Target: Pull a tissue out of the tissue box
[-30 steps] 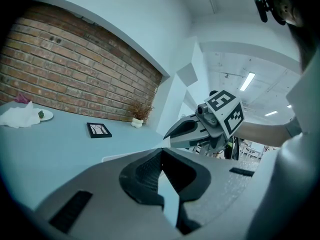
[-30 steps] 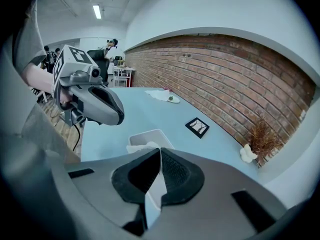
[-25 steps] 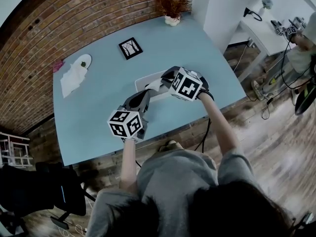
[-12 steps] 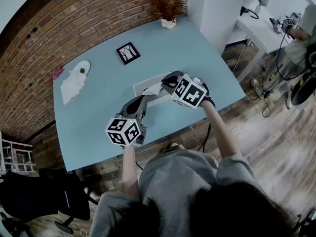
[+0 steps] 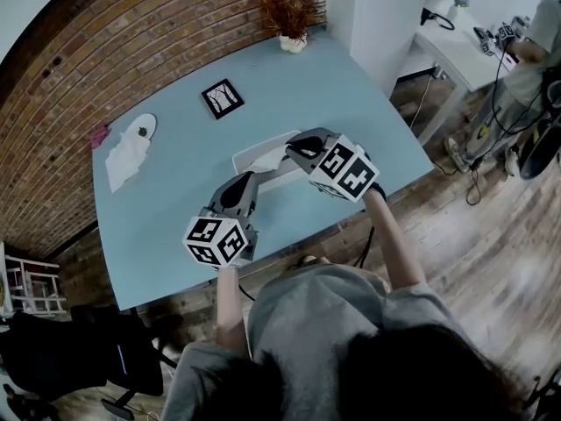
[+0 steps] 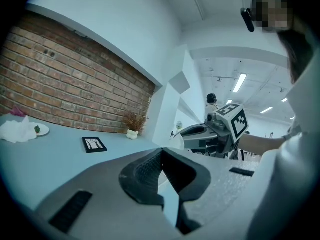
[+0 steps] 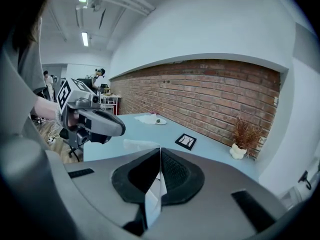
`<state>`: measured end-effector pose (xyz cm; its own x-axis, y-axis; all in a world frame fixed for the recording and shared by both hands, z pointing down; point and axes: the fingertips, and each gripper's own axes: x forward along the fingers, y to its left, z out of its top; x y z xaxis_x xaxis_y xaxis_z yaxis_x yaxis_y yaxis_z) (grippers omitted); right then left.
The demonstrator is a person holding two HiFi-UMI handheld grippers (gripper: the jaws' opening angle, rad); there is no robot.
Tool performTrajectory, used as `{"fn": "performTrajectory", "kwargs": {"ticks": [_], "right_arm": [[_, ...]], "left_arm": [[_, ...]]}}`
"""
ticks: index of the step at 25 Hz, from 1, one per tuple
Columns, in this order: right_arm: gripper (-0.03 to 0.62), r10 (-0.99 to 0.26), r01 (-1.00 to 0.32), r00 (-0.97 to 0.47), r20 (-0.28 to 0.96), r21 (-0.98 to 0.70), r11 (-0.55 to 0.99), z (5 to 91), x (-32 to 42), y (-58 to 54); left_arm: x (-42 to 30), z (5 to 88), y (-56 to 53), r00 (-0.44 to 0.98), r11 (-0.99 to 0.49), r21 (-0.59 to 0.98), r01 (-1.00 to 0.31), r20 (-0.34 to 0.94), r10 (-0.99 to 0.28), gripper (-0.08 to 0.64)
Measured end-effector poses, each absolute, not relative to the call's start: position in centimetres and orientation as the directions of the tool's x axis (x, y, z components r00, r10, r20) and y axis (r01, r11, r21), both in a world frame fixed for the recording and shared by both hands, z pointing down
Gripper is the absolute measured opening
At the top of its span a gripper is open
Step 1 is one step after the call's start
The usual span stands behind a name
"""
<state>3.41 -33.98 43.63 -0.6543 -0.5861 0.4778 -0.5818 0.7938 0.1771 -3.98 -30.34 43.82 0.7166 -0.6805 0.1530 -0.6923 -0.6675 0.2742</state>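
Observation:
The white tissue box [image 5: 252,154] lies on the blue table [image 5: 175,209] near its front edge, with a tissue [image 5: 274,158] sticking out of its top. My right gripper [image 5: 295,148] is at that tissue, shut on it. In the right gripper view a white strip of tissue [image 7: 155,193] is pinched between the jaws of the right gripper [image 7: 160,152]. My left gripper [image 5: 241,183] sits at the box's near left side, and in the left gripper view this left gripper [image 6: 161,153] is shut with nothing seen in it.
A small framed picture [image 5: 223,97] lies mid-table and a potted dry plant [image 5: 290,17] stands at the far edge. A plate [image 5: 141,129] and a crumpled tissue [image 5: 125,157] are at the far left. A white pillar [image 5: 377,16] borders the table's right.
My right gripper has drawn a little to the right and toward me, still at the tissue. The left gripper has eased back slightly toward the table's near edge.

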Motion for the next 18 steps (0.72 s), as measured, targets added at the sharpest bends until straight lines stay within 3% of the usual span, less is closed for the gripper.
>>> {"fn": "performTrajectory", "kwargs": {"ticks": [18], "right_arm": [[0.002,-0.660,-0.665,-0.700,0.272,0.086,0.742,41.4,4.6,-30.5]], "left_arm": [[-4.1,42.4,-28.0,0.702,-0.665,0.247,-0.705,0.109,-0.704,0.003]]}}
